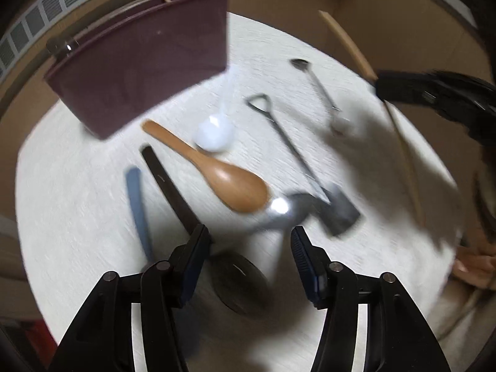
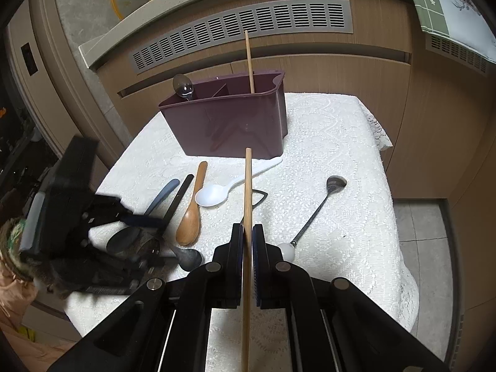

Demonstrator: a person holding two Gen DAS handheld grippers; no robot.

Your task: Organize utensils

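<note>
A maroon utensil caddy (image 2: 229, 124) stands at the table's far side, holding a wooden chopstick (image 2: 249, 62) and a clear spoon (image 2: 183, 86); it also shows in the left wrist view (image 1: 139, 59). My right gripper (image 2: 247, 232) is shut on a second wooden chopstick (image 2: 247, 192), held above the table. My left gripper (image 1: 248, 238) is open and empty, low over a wooden spoon (image 1: 229, 183), a metal spoon (image 1: 279, 207), a black-handled spoon (image 1: 173, 192) and a blue-handled spoon (image 1: 138, 207).
A white plastic spoon (image 2: 217, 193), a shovel-shaped spoon (image 1: 297, 161) and a white-knobbed metal spoon (image 2: 313, 214) lie on the white cloth table (image 2: 341, 142). Wooden cabinets with a vent grille (image 2: 241, 24) stand behind. The table edges drop off at right and front.
</note>
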